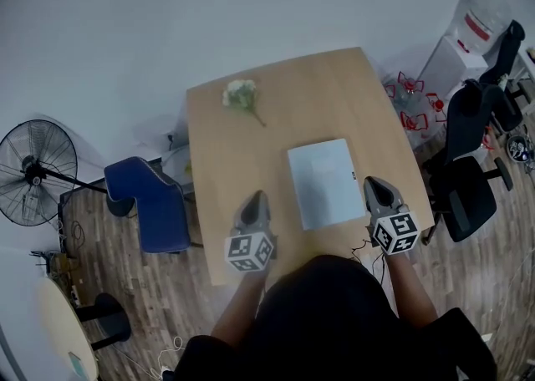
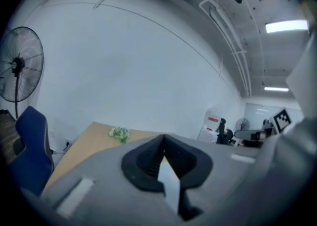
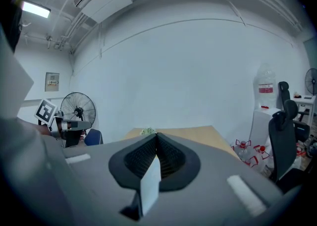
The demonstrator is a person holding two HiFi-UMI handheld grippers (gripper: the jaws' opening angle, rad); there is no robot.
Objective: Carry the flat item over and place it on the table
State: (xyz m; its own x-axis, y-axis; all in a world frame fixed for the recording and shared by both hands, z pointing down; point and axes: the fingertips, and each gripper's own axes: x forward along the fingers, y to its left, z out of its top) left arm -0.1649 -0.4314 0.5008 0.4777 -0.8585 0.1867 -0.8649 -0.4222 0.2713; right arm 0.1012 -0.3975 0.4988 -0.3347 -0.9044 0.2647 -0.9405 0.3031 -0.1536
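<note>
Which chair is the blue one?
The chair left of the table, beside the fan in head view; the black chairs stand at the right.

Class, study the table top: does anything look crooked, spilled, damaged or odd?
Only the flower sprig stands out: it lies on its side near the far left corner of the table, without a vase. The flat pale item lies roughly square with the table edges; nothing looks spilled or damaged.

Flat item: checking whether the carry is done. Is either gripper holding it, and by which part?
Nothing is held. The flat item lies on the table between the left gripper and the right gripper; both have their jaws shut on nothing.
</note>
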